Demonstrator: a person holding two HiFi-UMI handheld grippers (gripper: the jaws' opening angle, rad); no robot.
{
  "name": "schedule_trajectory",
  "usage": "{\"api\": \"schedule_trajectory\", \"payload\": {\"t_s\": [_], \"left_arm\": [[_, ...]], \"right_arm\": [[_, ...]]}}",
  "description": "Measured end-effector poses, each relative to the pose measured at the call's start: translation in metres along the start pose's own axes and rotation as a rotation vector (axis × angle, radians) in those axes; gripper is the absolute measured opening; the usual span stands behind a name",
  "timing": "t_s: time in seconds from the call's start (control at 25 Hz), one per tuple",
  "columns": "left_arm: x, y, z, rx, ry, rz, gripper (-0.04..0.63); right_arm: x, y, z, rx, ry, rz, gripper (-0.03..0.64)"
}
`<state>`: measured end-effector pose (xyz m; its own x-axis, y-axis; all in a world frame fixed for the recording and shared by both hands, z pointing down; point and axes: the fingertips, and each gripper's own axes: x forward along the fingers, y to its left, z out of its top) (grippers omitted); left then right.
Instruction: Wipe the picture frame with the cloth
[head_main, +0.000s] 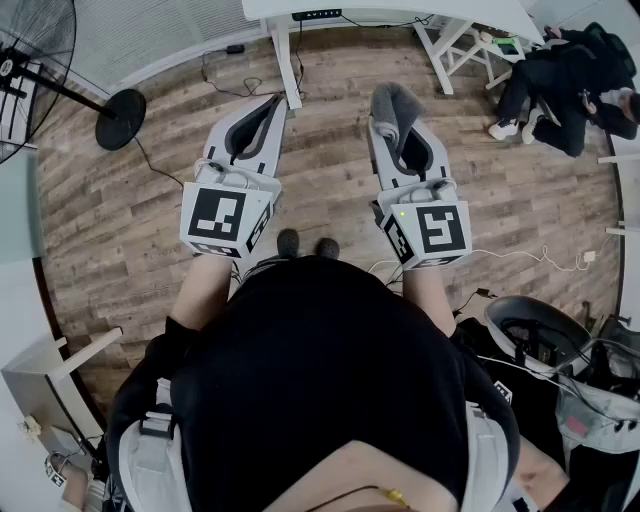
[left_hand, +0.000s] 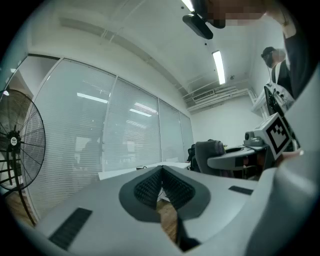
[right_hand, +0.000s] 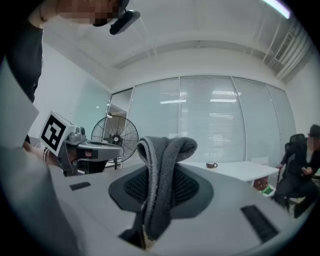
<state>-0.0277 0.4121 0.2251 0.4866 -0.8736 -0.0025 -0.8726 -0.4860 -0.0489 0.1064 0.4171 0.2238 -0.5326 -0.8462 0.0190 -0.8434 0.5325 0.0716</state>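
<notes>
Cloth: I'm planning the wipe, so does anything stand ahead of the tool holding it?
The right tool is shut on the cloth. Nothing stands close ahead of it: wood floor, then a white table farther off. No picture frame shows in any view, so the way to it cannot be judged.

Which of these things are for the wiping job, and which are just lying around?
For the job: grey cloth, clamped in the right gripper; left gripper, shut and empty. No picture frame shows.
Lying about: standing fan, white table, mug.
</notes>
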Motion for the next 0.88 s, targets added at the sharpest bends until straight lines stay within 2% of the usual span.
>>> {"api": "schedule_trajectory", "payload": {"t_s": [0.88], "left_arm": [[-0.0012, -0.0003, 0.0039, 0.000, -0.010, 0.000, 0.012]], "right_arm": [[0.0004, 0.0003, 0.0015, 0.016, -0.013, 0.002, 0.098]]}}
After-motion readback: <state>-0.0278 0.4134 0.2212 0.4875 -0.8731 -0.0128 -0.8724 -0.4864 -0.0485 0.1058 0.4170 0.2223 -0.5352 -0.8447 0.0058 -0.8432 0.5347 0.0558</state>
